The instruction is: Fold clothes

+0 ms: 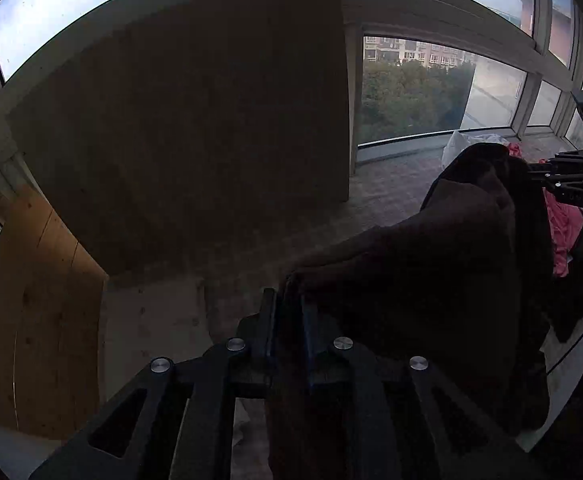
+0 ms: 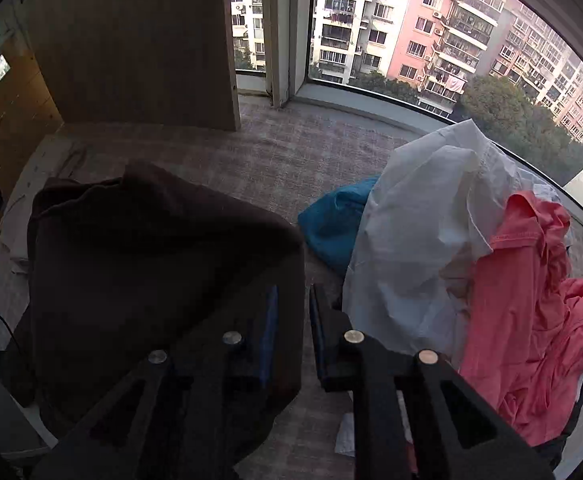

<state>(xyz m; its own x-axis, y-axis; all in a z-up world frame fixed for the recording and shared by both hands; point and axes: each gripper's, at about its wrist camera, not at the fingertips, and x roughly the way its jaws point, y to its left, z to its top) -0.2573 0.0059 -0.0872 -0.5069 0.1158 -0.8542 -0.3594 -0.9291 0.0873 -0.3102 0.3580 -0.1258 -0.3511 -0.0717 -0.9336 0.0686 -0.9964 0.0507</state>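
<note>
A dark brown garment hangs between the two grippers above a grey carpeted surface. My left gripper is shut on a bunched edge of it, and cloth fills the slit between the fingers. In the right wrist view the same brown garment drapes over the left finger of my right gripper. Its edge lies between the jaws, and a narrow gap shows beside the right finger, so the pads are not pressing. The right gripper also shows at the far right of the left wrist view, next to the raised cloth.
A pile of clothes lies to the right: a white garment, a pink one and a blue one. A tall wooden board stands at the back left. Curved windows ring the far side. A black cable lies at the left.
</note>
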